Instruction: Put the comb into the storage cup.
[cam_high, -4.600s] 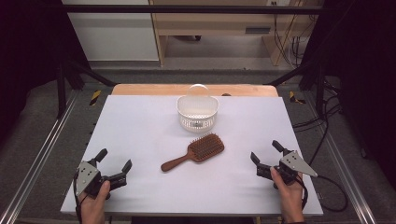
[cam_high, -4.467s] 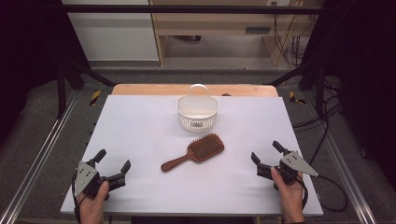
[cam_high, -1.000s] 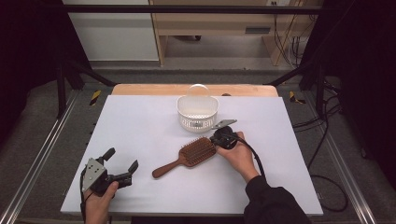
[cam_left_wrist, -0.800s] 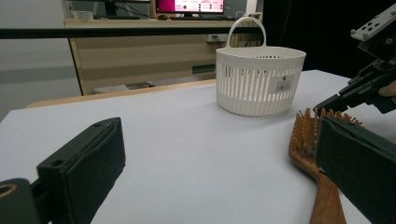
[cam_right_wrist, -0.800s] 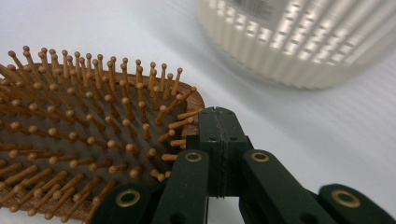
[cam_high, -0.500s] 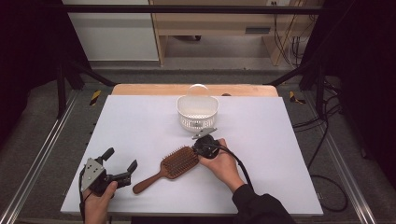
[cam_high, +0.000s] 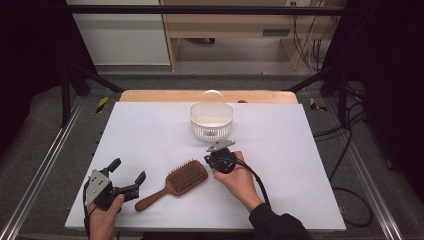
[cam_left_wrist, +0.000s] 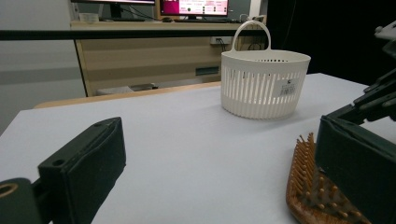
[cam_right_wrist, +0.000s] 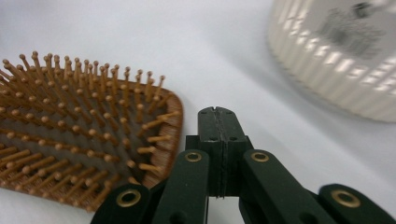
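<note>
A brown wooden hairbrush (cam_high: 186, 178) lies bristles up on the white table (cam_high: 150, 135), its handle pointing to the front left. My right gripper (cam_high: 214, 160) is shut with nothing in it, right at the right edge of the brush head. In the right gripper view the shut jaws (cam_right_wrist: 217, 116) sit beside the corner of the hairbrush (cam_right_wrist: 84, 140); I cannot tell if they touch. My left gripper (cam_high: 127, 176) stands open near the handle's end. In the left gripper view the hairbrush (cam_left_wrist: 308, 186) shows behind one jaw of the left gripper (cam_left_wrist: 222, 140).
A white slotted basket (cam_high: 212, 120) with a hoop handle stands behind the brush, toward the table's far edge. The basket (cam_left_wrist: 264, 84) is upright. A cable trails from the right gripper along the forearm.
The right hand came in from the table's right front to the brush, gripper shut. The brush has slid to the front left, toward the left gripper. The left gripper kept still.
</note>
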